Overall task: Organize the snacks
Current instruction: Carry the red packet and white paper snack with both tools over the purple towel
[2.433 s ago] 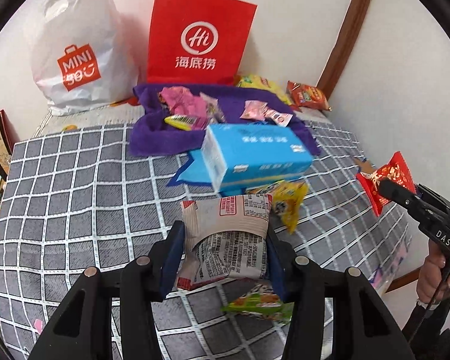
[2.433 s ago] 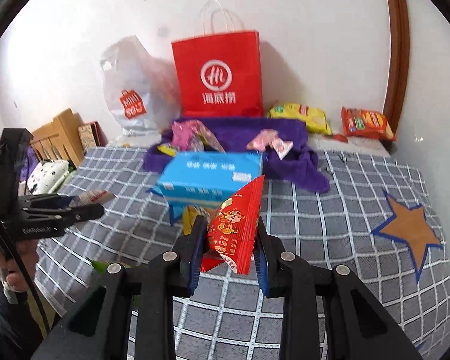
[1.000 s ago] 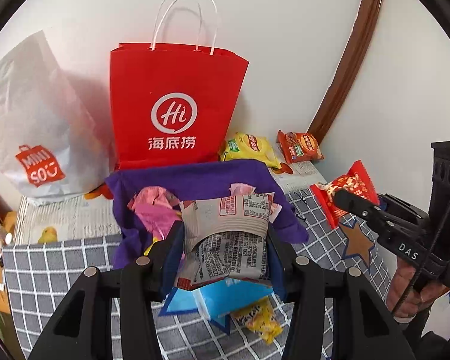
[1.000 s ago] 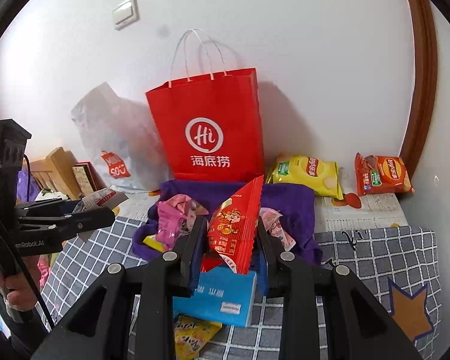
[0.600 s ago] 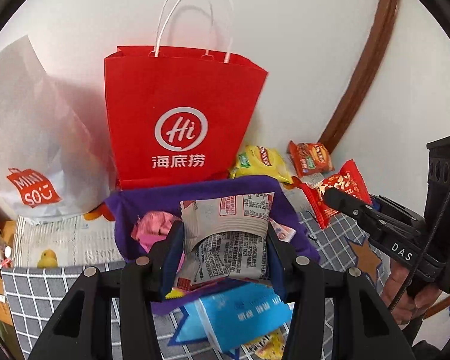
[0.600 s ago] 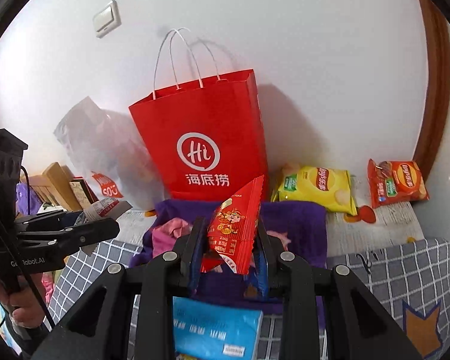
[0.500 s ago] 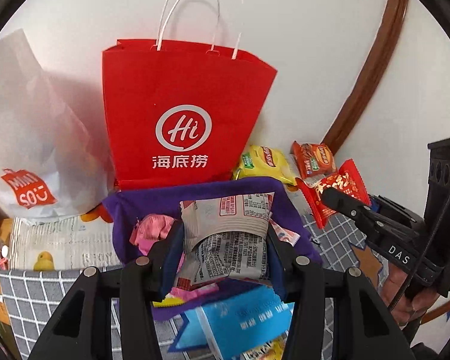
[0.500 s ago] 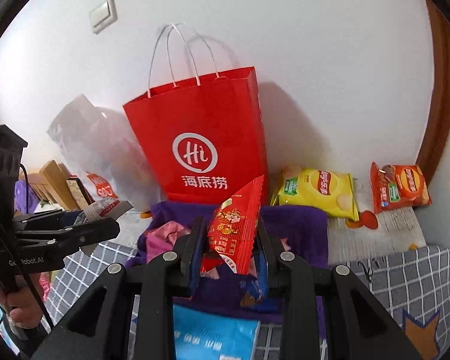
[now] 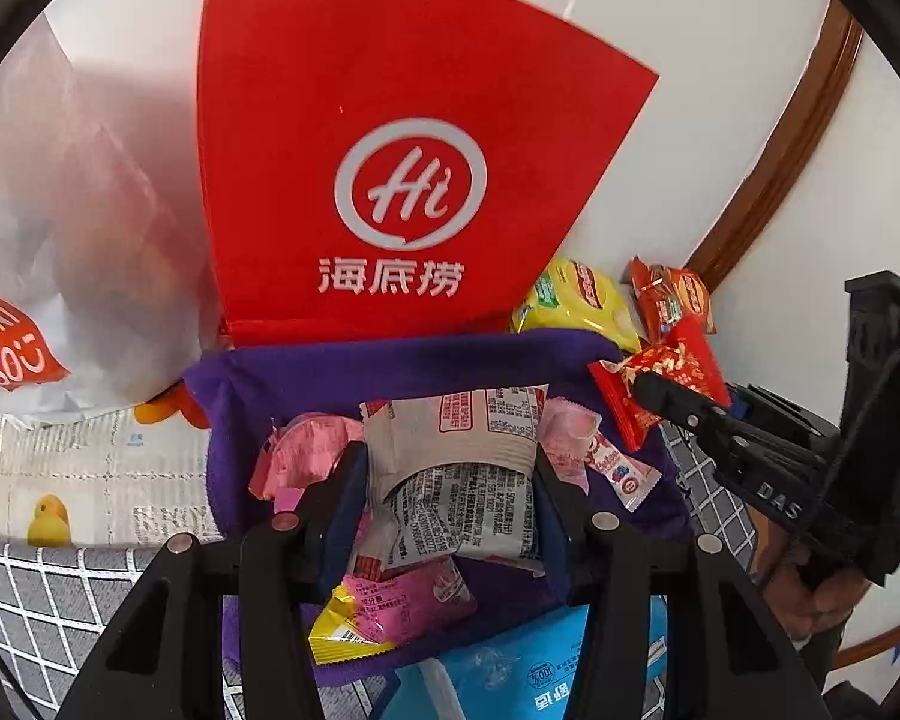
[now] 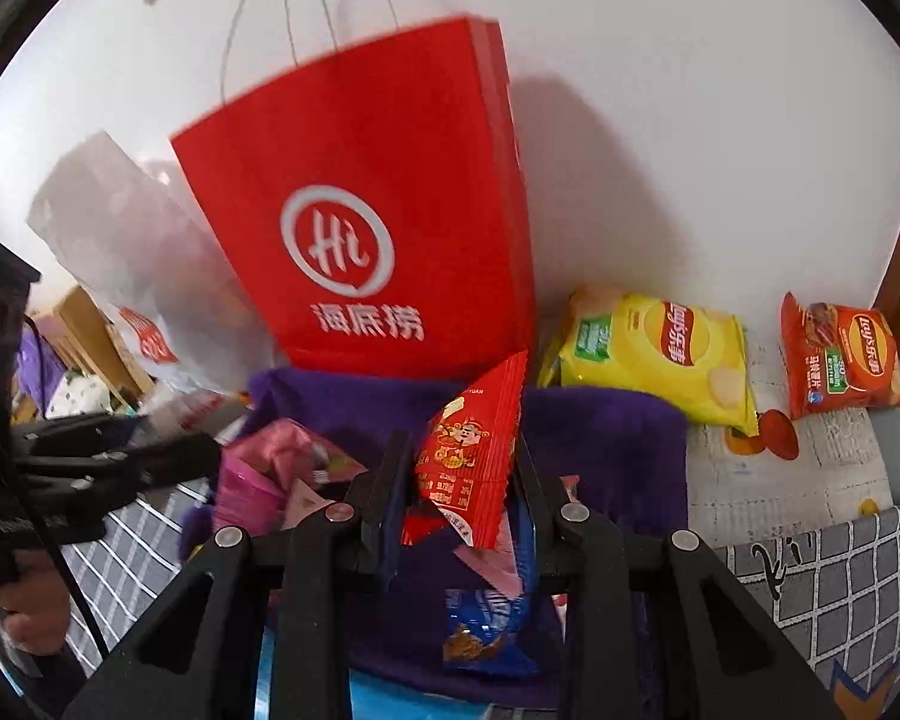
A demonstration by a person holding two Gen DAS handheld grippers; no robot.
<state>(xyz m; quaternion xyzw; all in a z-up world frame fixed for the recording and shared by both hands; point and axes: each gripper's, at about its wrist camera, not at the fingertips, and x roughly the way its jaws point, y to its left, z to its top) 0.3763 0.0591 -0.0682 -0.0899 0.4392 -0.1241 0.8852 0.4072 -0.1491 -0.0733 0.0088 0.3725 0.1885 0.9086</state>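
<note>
Snack packets [image 9: 456, 468] in both tongs, now closer above purple cloth [image 9: 390, 366].

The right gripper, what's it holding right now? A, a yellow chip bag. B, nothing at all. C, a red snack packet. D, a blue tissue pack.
C: in the right wrist view the right gripper is closed on a red snack packet standing between its fingers, above the purple cloth, while the yellow chip bag lies untouched by the wall.
</note>
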